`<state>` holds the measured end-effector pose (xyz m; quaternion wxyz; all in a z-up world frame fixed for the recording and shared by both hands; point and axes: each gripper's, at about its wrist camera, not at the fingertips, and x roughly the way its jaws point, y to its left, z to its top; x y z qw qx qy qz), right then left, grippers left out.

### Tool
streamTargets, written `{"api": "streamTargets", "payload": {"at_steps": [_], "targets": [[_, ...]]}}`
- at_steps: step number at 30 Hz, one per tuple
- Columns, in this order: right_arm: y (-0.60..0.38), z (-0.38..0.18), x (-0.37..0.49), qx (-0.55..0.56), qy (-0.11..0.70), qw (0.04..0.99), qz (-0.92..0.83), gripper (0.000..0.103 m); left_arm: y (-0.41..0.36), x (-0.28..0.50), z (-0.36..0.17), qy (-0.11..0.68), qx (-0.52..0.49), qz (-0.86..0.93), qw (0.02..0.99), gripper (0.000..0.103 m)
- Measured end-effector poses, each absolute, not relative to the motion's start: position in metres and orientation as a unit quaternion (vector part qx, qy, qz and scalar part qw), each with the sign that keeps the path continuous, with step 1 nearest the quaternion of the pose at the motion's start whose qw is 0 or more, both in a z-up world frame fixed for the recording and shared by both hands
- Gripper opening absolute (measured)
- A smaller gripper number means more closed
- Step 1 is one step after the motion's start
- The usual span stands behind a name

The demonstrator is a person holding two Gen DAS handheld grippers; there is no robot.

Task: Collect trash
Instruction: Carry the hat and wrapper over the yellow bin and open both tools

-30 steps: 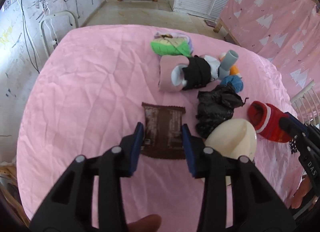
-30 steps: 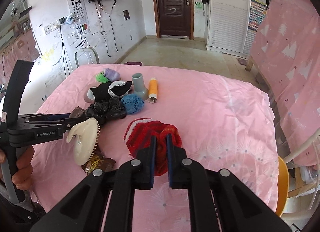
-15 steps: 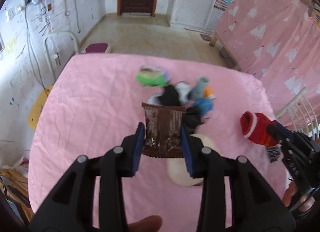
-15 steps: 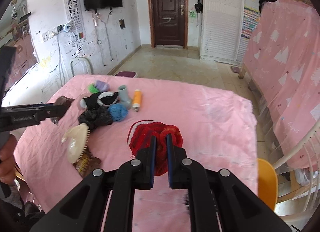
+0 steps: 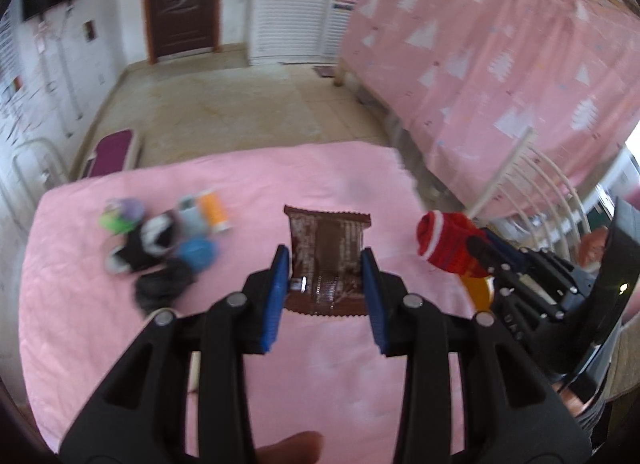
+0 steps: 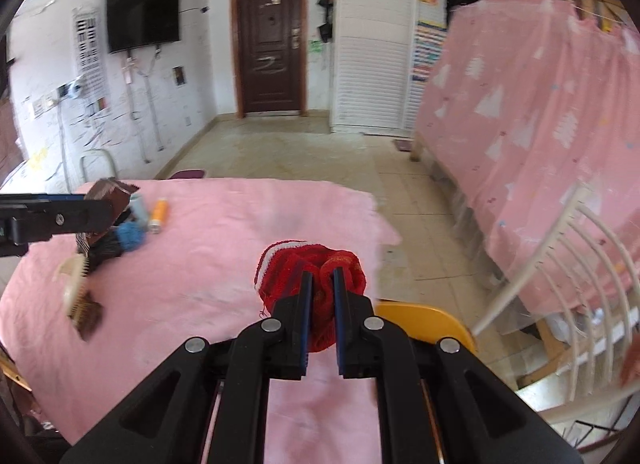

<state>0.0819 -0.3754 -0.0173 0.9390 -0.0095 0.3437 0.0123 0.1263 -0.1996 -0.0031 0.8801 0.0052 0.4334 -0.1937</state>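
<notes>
Left wrist view: our left gripper (image 5: pixel 325 278) gripped the brown wrapper (image 5: pixel 326 260) above the table (image 5: pixel 100 336) — our right gripper (image 6: pixel 319 296) clenched the red knit hat (image 6: pixel 310 268) near its right edge.

A table under a pink cloth (image 6: pixel 224 224) fills the near ground. Beyond its far edge a purple mat (image 5: pixel 112 152) lies on the tiled floor. A dark brown door (image 6: pixel 270 44) stands in the far wall, with a black television (image 6: pixel 142 16) and an eye chart (image 6: pixel 89 46) to its left and white louvred doors (image 6: pixel 372 56) to its right. A pink sheet with white triangles (image 6: pixel 528 104) hangs along the right; near it stands a white slatted chair (image 6: pixel 560 256), and a yellow seat (image 6: pixel 420 318) sits just beside the table's near right corner
</notes>
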Motion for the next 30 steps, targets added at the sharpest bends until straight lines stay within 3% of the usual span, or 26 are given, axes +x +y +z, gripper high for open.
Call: {"api": "streamTargets", "payload": {"at_steps": [24,30], "targets": [[-0.506,-0.114,0.082,0.096,0.413,0.905,-0.033,0.0,-0.386,0.167,-0.062,0.509,0.054,-0.276,0.814,0.035],[-0.513,-0.124,0.083,0.112,0.421,0.9,-0.026,0.001,-0.401,0.173,-0.074,0.522,0.057,-0.268,0.807,0.047]]}}
